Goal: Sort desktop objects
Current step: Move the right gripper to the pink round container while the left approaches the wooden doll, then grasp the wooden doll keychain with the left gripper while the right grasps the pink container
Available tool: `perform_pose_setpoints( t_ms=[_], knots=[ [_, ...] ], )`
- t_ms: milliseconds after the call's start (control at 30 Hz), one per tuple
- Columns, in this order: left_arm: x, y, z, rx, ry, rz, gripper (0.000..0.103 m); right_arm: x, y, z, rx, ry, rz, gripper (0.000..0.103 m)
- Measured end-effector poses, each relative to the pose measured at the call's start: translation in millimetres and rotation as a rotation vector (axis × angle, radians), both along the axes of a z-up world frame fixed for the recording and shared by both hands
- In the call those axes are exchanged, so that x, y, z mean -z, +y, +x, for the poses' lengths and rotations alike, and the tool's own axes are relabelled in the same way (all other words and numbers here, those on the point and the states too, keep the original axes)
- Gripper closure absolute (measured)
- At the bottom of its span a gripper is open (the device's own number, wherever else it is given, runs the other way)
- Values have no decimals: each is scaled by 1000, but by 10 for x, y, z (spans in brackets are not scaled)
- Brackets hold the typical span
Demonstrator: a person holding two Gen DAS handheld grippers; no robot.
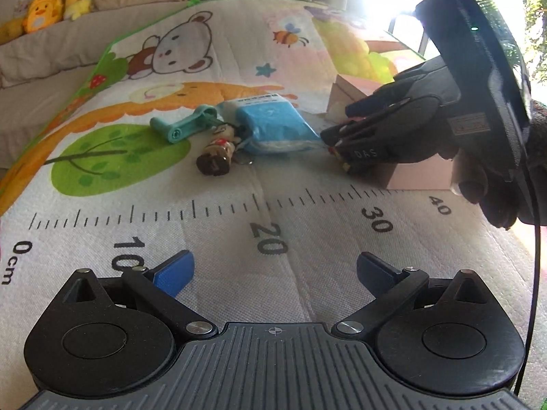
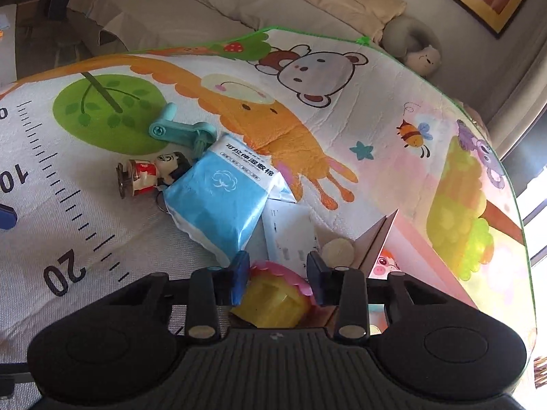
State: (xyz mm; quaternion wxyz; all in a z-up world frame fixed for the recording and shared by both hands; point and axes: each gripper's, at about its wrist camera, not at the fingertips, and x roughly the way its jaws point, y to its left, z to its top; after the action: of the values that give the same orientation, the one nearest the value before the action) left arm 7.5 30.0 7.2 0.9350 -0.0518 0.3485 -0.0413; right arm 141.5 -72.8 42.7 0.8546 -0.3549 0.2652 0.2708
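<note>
My right gripper (image 2: pixel 277 273) is shut on a pink and yellow toy cupcake (image 2: pixel 273 302), both blue pads against its sides, just above the mat beside a pink box (image 2: pixel 376 239). In the left wrist view the right gripper (image 1: pixel 338 157) reaches in from the right, low at the pink box (image 1: pixel 420 177). My left gripper (image 1: pixel 275 273) hangs open and empty over the ruler print. On the mat lie a blue wipes packet (image 2: pixel 218 201), a figurine keychain (image 2: pixel 154 174), a teal handle tool (image 2: pixel 181 133), a white packet (image 2: pixel 290 235) and a beige disc (image 2: pixel 338 249).
The cartoon play mat (image 1: pixel 205 225) covers the surface, its green edge (image 2: pixel 273 29) at the far side. Beyond it a grey sofa (image 2: pixel 205 10) holds plush toys (image 1: pixel 44 13). A black cable (image 1: pixel 533 290) hangs at the right. Bright window light glares at the upper right.
</note>
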Motion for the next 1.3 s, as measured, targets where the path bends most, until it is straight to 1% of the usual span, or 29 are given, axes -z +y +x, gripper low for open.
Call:
perform_pose_setpoints(
  t_ms=[67,133,233,333,400,467,500,533,567,600,633,667,700,767,800,867,900,933,1000,1067,1167,1267,1300],
  knots=[
    [-1,-10,6,0,0,4,0,-56,-72,-117,-8,12,21,70],
    [-2,-18,1,-1,0,6,0,-126,-190,-262,-17,49,60,72],
    [-10,-15,8,0,1,3,0,-151,-410,-538,-25,90,106,72],
    [-93,26,44,-10,-51,-5,0,-96,-607,-762,-24,129,126,72],
    [-177,52,138,-19,-107,30,0,-82,-740,-881,-8,133,148,72],
    [-225,78,311,-37,-144,100,0,-126,-871,-918,29,140,205,66],
    [-228,95,412,-48,-145,131,0,-160,-937,-924,48,145,240,63],
    [-221,121,531,-54,-134,153,0,-186,-994,-935,65,141,268,59],
    [-203,156,632,-56,-116,159,0,-206,-1045,-954,80,131,289,56],
    [-184,189,720,-56,-99,151,3,-218,-1087,-976,90,123,305,54],
    [-162,218,805,-53,-78,139,16,-222,-1125,-998,95,118,318,51],
    [-140,236,881,-49,-53,131,24,-217,-1158,-1019,97,118,327,46],
    [-120,249,946,-51,-35,127,33,-205,-1185,-1032,99,121,332,44],
    [-89,264,1022,-62,-32,127,33,-164,-1219,-1038,102,129,331,40],
    [-79,261,1048,-63,-32,132,34,-141,-1228,-1028,106,135,328,39],
    [-66,247,1069,-70,-33,146,49,-93,-1238,-996,121,146,327,38],
    [-66,244,1062,-71,-29,149,63,-67,-1234,-974,128,154,328,37],
    [-73,234,1032,-67,-32,152,70,-50,-1237,-965,136,159,332,37],
    [-93,192,914,-56,-49,175,70,-28,-1242,-945,144,168,343,36],
    [-121,129,742,-25,-74,202,70,-12,-1234,-944,146,173,353,31],
    [-158,31,416,36,-89,220,70,-5,-1208,-937,146,177,358,25],
    [-166,-76,49,104,-83,202,70,1,-1178,-924,150,187,361,19],
    [-163,-107,-59,125,-80,188,67,5,-1173,-925,152,192,363,18]
  ],
)
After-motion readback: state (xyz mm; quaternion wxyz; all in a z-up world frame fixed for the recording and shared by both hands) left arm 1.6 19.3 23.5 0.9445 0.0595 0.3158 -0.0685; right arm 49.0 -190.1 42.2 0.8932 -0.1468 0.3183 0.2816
